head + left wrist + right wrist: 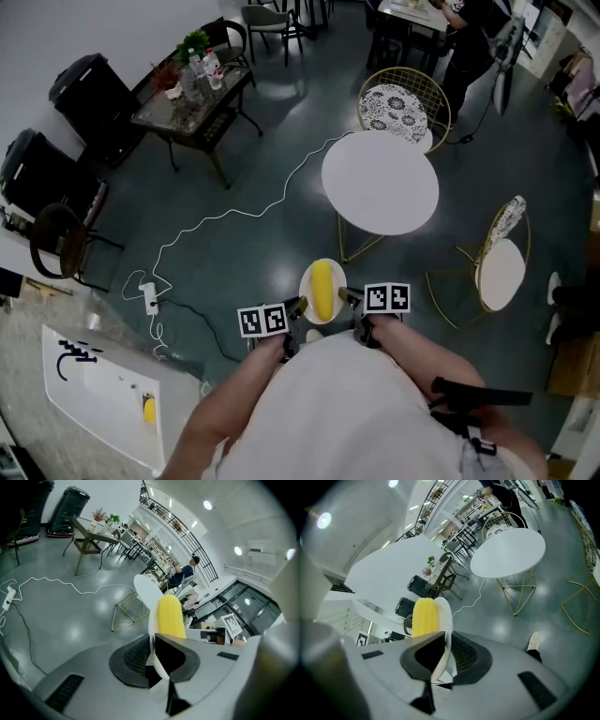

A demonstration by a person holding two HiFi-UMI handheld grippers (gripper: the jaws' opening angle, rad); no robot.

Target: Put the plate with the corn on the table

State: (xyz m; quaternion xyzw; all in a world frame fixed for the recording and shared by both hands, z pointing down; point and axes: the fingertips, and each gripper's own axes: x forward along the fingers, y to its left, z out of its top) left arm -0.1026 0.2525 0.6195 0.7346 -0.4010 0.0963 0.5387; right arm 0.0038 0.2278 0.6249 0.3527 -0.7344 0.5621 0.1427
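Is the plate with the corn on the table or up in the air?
Up in the air. The left gripper and right gripper hold the plate, corn on it, short of the white table.

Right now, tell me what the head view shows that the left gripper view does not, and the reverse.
Head view only: the white counter at lower left, and the gold-framed chair right of the round white table. Left gripper view only: the left gripper seen close up, jaws clamped on the plate rim, and ceiling lights. Both: the corn on the plate, the table ahead, and the white cable on the floor.
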